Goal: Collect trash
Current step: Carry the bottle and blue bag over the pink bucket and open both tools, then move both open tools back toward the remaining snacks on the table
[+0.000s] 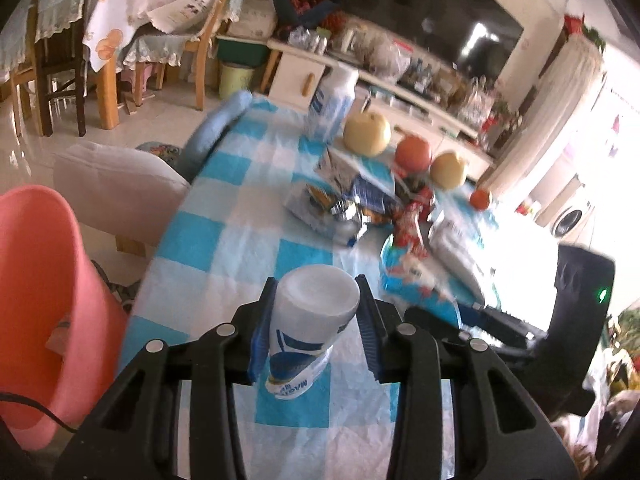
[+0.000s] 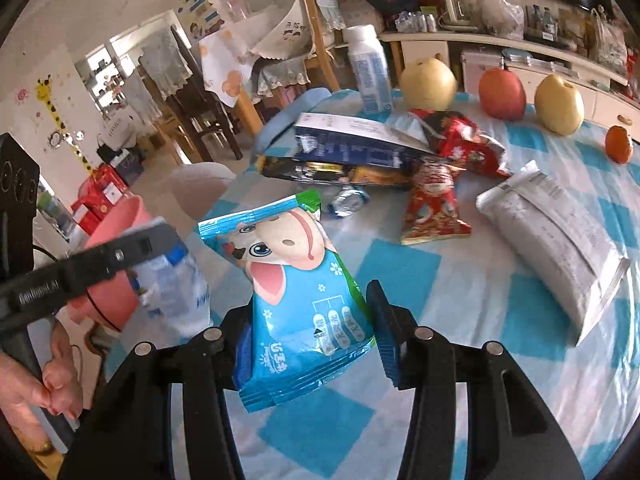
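Note:
My left gripper (image 1: pixel 316 312) is shut on a white and blue plastic bottle (image 1: pixel 312 320), held above the checked tablecloth; it shows blurred in the right wrist view (image 2: pixel 172 280). My right gripper (image 2: pixel 308 336) has its jaws around a blue snack wrapper with a cartoon animal (image 2: pixel 296 288); the left pad touches it, the right pad (image 2: pixel 386 336) stands slightly off. A pink bin (image 1: pixel 44 304) stands left of the table, also visible in the right wrist view (image 2: pixel 116 264). More wrappers (image 2: pixel 432 204) and cartons (image 2: pixel 352 140) lie in the table's middle.
A white bottle (image 2: pixel 368 72), two pears (image 2: pixel 428 84), an apple (image 2: pixel 502 94) and a small orange (image 2: pixel 618 144) stand at the far edge. A grey packet (image 2: pixel 556 232) lies at right. A padded stool (image 1: pixel 116 184), chairs and a cluttered cabinet surround the table (image 1: pixel 224 216).

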Available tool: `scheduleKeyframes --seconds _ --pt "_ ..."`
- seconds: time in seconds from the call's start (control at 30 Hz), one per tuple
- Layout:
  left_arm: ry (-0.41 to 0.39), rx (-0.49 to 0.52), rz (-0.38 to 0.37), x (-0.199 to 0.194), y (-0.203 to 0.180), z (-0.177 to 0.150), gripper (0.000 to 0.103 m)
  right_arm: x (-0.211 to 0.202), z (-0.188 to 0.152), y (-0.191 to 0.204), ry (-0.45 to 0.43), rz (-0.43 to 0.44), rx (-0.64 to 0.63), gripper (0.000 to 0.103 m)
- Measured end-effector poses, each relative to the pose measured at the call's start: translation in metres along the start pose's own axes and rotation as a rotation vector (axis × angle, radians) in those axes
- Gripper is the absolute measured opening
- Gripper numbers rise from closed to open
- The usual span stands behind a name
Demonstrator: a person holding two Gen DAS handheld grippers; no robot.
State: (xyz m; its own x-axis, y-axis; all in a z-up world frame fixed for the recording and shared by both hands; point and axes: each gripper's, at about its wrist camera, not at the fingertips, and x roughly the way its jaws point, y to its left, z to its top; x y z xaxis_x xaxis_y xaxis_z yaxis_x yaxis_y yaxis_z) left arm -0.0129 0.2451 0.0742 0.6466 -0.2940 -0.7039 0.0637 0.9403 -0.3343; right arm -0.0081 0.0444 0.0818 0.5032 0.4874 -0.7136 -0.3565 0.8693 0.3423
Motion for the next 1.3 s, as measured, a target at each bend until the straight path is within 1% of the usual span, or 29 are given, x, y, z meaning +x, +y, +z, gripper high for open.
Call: scheduleKeyframes --seconds 0.17,0.3,0.43,0.5,0.53,0.6,0.67,0.73,0.83,0.9,0.97,1.0,1.03,1.07,1.1,1.17,1.2,1.3 --pt "-0.08 -0.057 -0.027 -0.027 0.021 0.011 0.04 -0.004 0.007 0.029 -0.022 0.038 -0.015 0.05" --pt "-0.158 -0.108 -0.022 -0.054 0.045 0.018 0.04 -0.006 0.014 0.064 -0.035 0.074 -0.046 0.05" --pt "-0.242 -0.181 0.03 -0.083 0.081 0.022 0.04 0.001 0.021 0.103 -0.038 0.129 -0.073 0.05" --pt "-0.273 -0.212 0.049 -0.095 0.097 0.023 0.04 0.009 0.027 0.131 -0.032 0.158 -0.106 0.05" --pt "-0.293 -0.224 0.084 -0.101 0.106 0.023 0.04 0.012 0.029 0.14 -0.03 0.165 -0.12 0.05" --pt "-0.317 -0.254 0.112 -0.111 0.121 0.022 0.04 0.021 0.035 0.167 -0.023 0.191 -0.152 0.05" --pt "-0.337 -0.298 0.118 -0.119 0.137 0.021 0.04 0.031 0.038 0.188 -0.015 0.205 -0.185 0.05" --pt "-0.353 -0.328 0.159 -0.124 0.151 0.021 0.04 0.041 0.04 0.206 -0.009 0.205 -0.217 0.05" --pt "-0.37 -0.387 0.172 -0.127 0.17 0.02 0.04 0.061 0.043 0.232 0.02 0.238 -0.24 0.054" --pt "-0.372 -0.403 0.203 -0.128 0.179 0.02 0.04 0.075 0.043 0.249 0.035 0.252 -0.266 0.062" --pt "-0.364 -0.411 0.234 -0.125 0.182 0.02 0.044 0.079 0.04 0.255 0.043 0.275 -0.273 0.073" --pt "-0.358 -0.409 0.248 -0.124 0.183 0.02 0.052 0.078 0.038 0.255 0.033 0.262 -0.27 0.077" --pt "-0.354 -0.403 0.271 -0.122 0.183 0.021 0.063 0.076 0.038 0.252 0.025 0.253 -0.265 0.084" --pt "-0.356 -0.392 0.291 -0.121 0.181 0.022 0.068 0.072 0.035 0.248 0.012 0.239 -0.256 0.087" --pt "-0.36 -0.38 0.302 -0.122 0.178 0.021 0.075 0.068 0.033 0.241 0.005 0.227 -0.252 0.088" --pt "-0.366 -0.358 0.307 -0.121 0.173 0.022 0.078 0.06 0.03 0.23 -0.014 0.191 -0.253 0.09" --pt "-0.372 -0.348 0.305 -0.121 0.171 0.022 0.083 0.054 0.027 0.223 -0.026 0.16 -0.257 0.09" --pt "-0.393 -0.311 0.277 -0.121 0.161 0.023 0.088 0.043 0.019 0.202 -0.044 0.096 -0.259 0.091"
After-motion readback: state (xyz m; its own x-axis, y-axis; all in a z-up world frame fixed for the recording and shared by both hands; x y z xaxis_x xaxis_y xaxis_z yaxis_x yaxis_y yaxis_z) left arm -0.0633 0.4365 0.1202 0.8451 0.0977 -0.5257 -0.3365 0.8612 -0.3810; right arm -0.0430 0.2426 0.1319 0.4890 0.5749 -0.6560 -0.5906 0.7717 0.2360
